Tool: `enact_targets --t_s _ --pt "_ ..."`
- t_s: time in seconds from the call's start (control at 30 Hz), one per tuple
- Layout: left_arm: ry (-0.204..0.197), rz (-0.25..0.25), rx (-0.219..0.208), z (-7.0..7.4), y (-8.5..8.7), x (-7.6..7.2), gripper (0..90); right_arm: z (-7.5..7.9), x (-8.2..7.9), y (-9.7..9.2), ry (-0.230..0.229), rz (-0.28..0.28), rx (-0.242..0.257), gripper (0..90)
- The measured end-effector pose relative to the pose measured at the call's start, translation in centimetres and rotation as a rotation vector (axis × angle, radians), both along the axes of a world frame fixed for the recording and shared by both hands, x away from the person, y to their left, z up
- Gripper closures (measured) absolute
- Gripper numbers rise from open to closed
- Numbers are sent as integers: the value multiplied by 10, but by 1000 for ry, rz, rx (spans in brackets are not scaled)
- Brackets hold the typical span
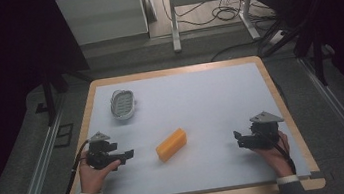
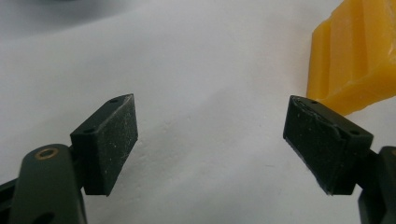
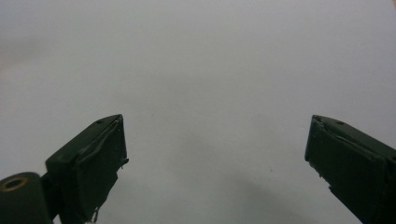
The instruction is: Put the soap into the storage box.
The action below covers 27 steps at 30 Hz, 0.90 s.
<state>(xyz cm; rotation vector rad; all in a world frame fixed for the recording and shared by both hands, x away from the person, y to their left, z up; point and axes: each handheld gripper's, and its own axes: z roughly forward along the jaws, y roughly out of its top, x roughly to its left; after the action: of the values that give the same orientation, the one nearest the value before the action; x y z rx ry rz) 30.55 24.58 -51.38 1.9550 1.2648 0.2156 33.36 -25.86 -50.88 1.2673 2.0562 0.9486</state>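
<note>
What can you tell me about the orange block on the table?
The orange block is a rectangular bar, waxy or soap-like in look, with stepped ridges along one side in the left gripper view. It lies flat and diagonal near the middle of the white table top, between the two grippers. Nothing touches it except the table. It looks whole and clean.

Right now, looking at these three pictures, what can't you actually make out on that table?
- Soap dish, high view: too small to tell whether anything lies in it.
- Yellow block, left gripper view: cut off by the top and right edges.
- Yellow block's underside, high view: hidden against the table.
- Right gripper, right gripper view: bare blurred table ahead, so its aim is unclear.
</note>
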Motion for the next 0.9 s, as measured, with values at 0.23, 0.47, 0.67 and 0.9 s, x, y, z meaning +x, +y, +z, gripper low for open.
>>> enact_targets --t_s 0.23,0.47,0.67,0.9 --pt "-1 8 -6 1 4 4 185 6 -5 -10 -25 1 30 70" --pt "-1 3 -5 3 4 2 185 8 -7 -12 -37 -9 22 71" --pt "-6 18 0 4 5 1 184 8 -8 -17 -36 -38 12 76" --pt "-8 22 7 4 6 0 183 10 -8 -23 -47 -45 21 83"
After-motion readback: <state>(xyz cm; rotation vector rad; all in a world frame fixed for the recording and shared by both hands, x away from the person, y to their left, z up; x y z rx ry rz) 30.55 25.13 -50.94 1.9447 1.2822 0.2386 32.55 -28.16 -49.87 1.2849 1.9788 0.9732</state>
